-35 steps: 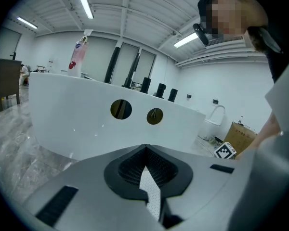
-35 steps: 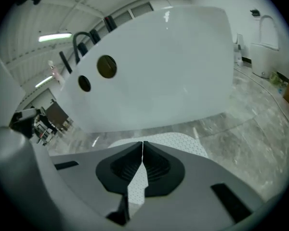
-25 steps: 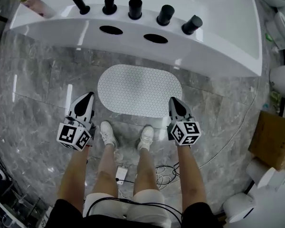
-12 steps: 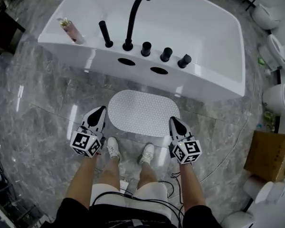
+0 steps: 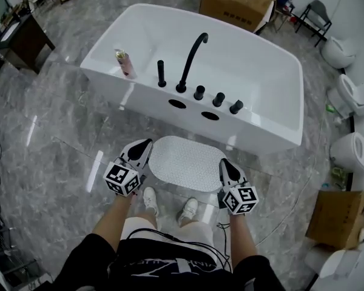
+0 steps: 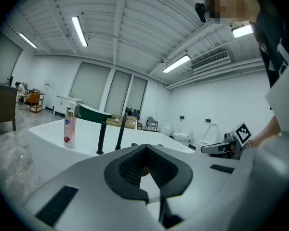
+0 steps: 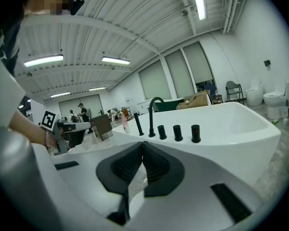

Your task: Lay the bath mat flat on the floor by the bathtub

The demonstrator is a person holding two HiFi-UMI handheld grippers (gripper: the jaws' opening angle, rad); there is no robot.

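Marble floor (image 5: 54, 150) open leftward; bath mat (image 5: 185, 161) flat beside bathtub (image 5: 273, 129); left gripper (image 5: 145, 143), right gripper (image 5: 224, 163) jaws closed, empty.

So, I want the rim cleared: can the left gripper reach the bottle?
Probably, with a step forward: the bottle stands alone on the tub rim, nothing between it and the left gripper.

White oval bath mat (image 5: 187, 163) — flat on floor, beside bathtub (image 5: 255, 77).
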